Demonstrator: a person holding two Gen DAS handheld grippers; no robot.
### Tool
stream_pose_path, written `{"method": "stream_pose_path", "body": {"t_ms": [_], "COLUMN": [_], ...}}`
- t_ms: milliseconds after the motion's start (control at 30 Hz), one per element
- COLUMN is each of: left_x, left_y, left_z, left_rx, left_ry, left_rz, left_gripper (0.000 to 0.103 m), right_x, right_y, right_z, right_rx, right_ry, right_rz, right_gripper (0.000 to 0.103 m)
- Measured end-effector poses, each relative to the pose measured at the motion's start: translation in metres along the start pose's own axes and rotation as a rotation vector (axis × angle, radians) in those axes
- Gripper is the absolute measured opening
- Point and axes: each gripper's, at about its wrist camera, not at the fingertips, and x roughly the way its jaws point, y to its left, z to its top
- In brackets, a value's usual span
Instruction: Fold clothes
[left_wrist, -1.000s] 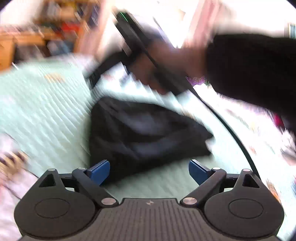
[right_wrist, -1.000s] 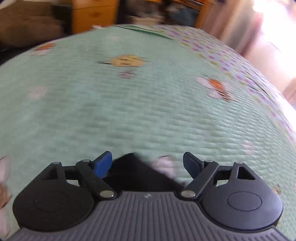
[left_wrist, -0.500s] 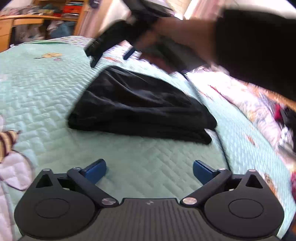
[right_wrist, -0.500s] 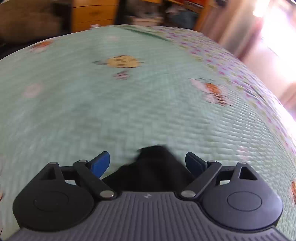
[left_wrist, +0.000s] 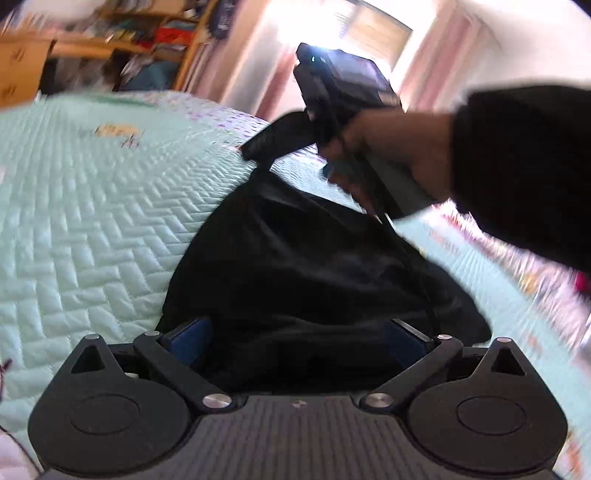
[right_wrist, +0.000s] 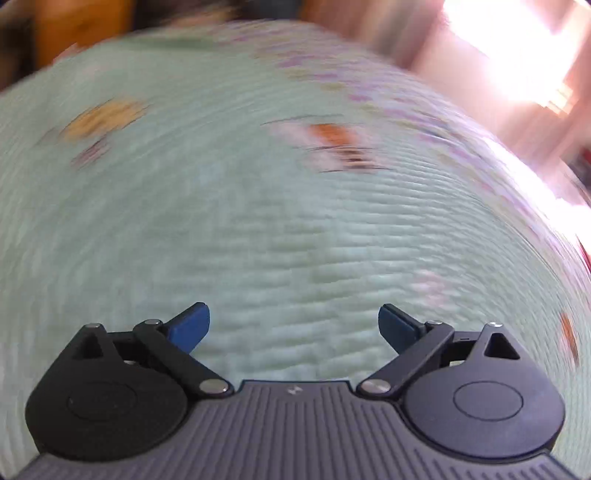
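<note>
1. The left gripper (left_wrist: 297, 341) has its blue fingers (left_wrist: 190, 341) spread wide, one on each side of the near edge of the black garment (left_wrist: 295, 266); the pads do not press on the cloth.
2. The right gripper (right_wrist: 294, 326) stands wide apart too, its jaws having just been opening, with nothing between them but the quilt (right_wrist: 280, 229).
3. The black garment lies in a rumpled heap on the pale green quilt (left_wrist: 92, 229), narrowing to a point at its far end.
4. Seen from the left wrist, the right gripper sits just past that far point, carried by a hand (left_wrist: 391, 147) in a black sleeve (left_wrist: 524, 170).
5. Beyond the bed, blurred wooden shelves (left_wrist: 110, 40) and a bright window (left_wrist: 376, 29) show.
</note>
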Motion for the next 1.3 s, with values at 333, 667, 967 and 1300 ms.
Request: {"method": "stream_pose_path", "body": {"t_ms": [333, 667, 967, 1300], "left_x": [-0.005, -0.006, -0.018, -0.026], "left_y": [0.002, -0.003, -0.01, -0.022], "left_z": [-0.002, -0.002, -0.004, -0.005], "left_rx": [-0.041, 0.009, 0.059, 0.11], "left_ry": [-0.054, -0.05, -0.133, -0.214], "left_rz": [-0.023, -0.165, -0.167, -0.161], "left_gripper": [0.101, 0.101, 0.102, 0.102], "right_x": [-0.01, -0.063, -0.121, -0.161], "right_y": [-0.003, -0.011, -0.053, -0.096], "right_z": [-0.016, -0.087, -0.165, -0.229], "right_rx": [-0.02, -0.1, -0.076, 0.075], "right_ry": [0.009, -0.045, -0.124, -0.295], "right_rz": [0.018, 0.234, 0.238, 0.248], "right_gripper": [0.088, 0.088, 0.09, 0.094]}}
